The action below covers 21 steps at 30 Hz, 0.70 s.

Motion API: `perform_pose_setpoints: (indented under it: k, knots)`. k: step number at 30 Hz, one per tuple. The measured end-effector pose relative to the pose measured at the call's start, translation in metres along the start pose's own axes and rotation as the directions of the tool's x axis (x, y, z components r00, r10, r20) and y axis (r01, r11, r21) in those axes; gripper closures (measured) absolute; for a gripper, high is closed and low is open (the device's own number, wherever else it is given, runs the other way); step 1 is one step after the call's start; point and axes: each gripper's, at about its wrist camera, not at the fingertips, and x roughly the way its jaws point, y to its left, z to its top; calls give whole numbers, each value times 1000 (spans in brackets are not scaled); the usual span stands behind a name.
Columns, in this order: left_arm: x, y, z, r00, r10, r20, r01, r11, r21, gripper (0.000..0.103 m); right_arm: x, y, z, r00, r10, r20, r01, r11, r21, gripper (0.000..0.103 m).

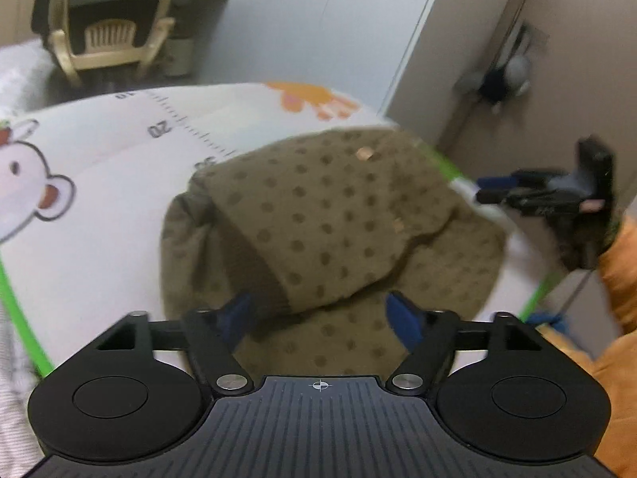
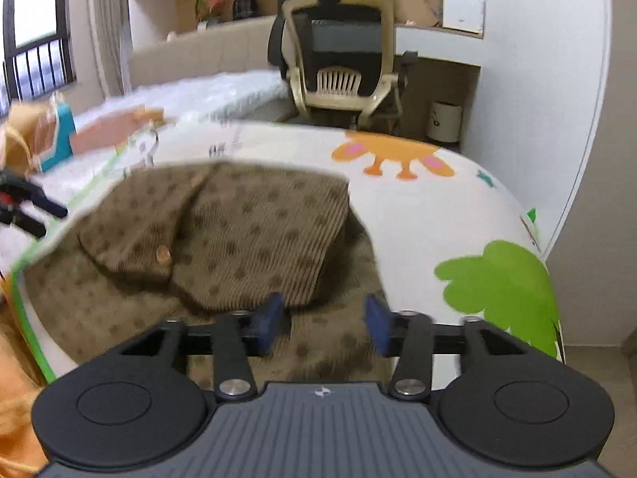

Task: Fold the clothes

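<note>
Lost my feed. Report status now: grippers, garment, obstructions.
Left gripper open, empty. Right gripper open, empty. Brown dotted garment partly folded on play mat. Nothing on the garment.

Left tongs: matte black body, ribbed dark-grey top plate bearing a small white crosshair mark; two round black discs at the sides, each with a recessed circle; two black link arms on silver pivot screws; dark-blue fingertips; a black cross rail with triangular cut-outs at both ends.

Right tongs: same build, with a ribbed grey plate, a small white emblem, twin black discs, silver pivot screws and blue pads.

Person: orange garment at the frame edge.
</note>
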Motion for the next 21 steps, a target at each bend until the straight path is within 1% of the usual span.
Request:
perform_pose_setpoints:
  k: [1, 3, 5, 8, 10, 12, 13, 15, 17, 19, 20, 21]
  knots:
    - [-3, 8, 4, 999, -33, 27, 34, 999, -41, 9, -2, -5, 9, 999, 21, 31, -23, 999, 36, 35]
    - [-3, 25, 9, 995, -67, 70, 77, 986, -147, 8, 5, -11, 22, 995, 73, 72, -80, 991, 111, 33]
    - [15, 43, 17, 993, -89, 74, 105, 962, -251, 8, 25, -20, 33, 989, 116, 89, -131, 972, 196, 32]
    - [57, 66, 26, 994, -101, 35, 106, 932, -345, 8, 83, -31, 47, 984, 166, 56, -175, 937, 303, 31]
    - [80, 81, 33, 993, -111, 42, 119, 910, -396, 8, 123, -34, 50, 977, 214, 12, -205, 913, 353, 31]
    - [96, 96, 46, 992, -111, 59, 126, 888, -442, 8, 153, -33, 54, 966, 257, -7, -236, 897, 375, 28]
    - [101, 100, 55, 993, -101, 64, 119, 889, -442, 8, 162, -31, 59, 966, 258, -3, -239, 900, 364, 28]
    - [109, 108, 76, 995, -65, 73, 90, 905, -415, 8, 177, -27, 72, 970, 242, 31, -239, 915, 324, 28]
    - [114, 117, 101, 994, 7, 113, 36, 928, -371, 8, 192, -27, 89, 973, 219, 78, -232, 927, 295, 28]
    - [116, 128, 125, 983, 85, 165, -25, 943, -333, 8, 206, -28, 106, 974, 196, 115, -221, 935, 278, 29]
    - [116, 134, 135, 973, 130, 193, -62, 945, -320, 8, 214, -28, 114, 975, 183, 123, -211, 939, 271, 29]
    - [115, 138, 143, 964, 170, 203, -102, 946, -307, 8, 219, -28, 121, 980, 158, 122, -185, 948, 260, 29]
